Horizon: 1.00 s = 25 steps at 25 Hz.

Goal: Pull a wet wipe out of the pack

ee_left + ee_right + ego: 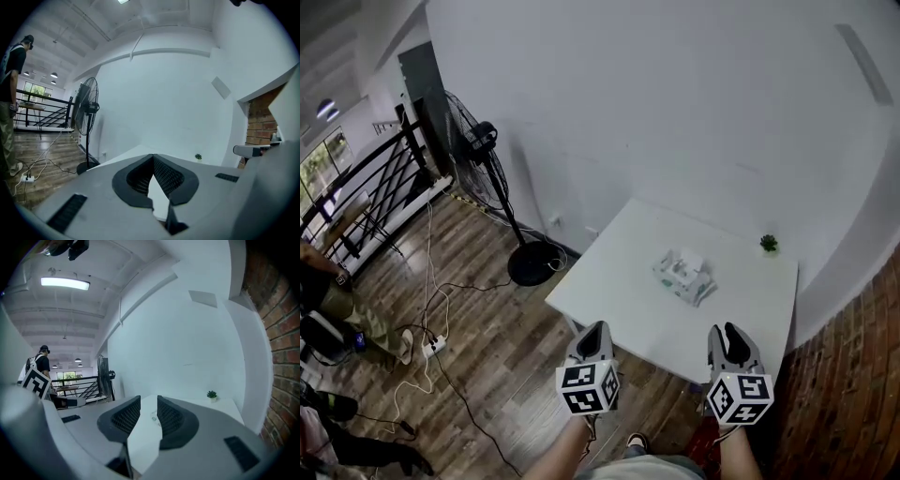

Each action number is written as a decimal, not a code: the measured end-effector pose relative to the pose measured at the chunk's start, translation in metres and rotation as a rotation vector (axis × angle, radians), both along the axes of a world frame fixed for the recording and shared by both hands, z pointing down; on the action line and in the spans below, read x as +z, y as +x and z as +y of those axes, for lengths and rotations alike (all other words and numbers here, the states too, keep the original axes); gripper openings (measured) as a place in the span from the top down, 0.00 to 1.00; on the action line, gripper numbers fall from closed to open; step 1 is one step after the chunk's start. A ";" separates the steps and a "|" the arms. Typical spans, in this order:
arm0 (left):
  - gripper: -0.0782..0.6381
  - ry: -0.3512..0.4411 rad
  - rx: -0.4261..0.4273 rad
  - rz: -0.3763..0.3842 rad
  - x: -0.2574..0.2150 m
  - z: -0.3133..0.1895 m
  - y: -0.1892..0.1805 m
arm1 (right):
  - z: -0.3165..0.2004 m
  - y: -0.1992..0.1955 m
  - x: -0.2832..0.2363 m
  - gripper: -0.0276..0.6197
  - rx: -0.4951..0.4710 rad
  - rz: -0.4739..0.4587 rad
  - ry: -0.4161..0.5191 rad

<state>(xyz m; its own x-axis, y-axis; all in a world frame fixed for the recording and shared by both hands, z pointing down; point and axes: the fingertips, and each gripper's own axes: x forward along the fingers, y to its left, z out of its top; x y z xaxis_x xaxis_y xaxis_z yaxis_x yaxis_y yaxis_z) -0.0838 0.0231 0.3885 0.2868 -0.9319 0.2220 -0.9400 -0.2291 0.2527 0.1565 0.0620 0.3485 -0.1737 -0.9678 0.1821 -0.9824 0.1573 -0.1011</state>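
Pack (684, 277), crinkly plastic, on table (609, 281)

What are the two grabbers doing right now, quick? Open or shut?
Left gripper: shut, holding nothing.
Right gripper: open, holding nothing.

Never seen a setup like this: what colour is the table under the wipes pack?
The table is plain white; the head view shows it best.
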 end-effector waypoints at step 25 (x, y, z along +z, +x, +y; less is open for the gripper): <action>0.89 -0.028 0.320 -0.002 0.011 -0.209 0.017 | -0.152 -0.004 0.022 0.80 0.284 -0.012 -0.064</action>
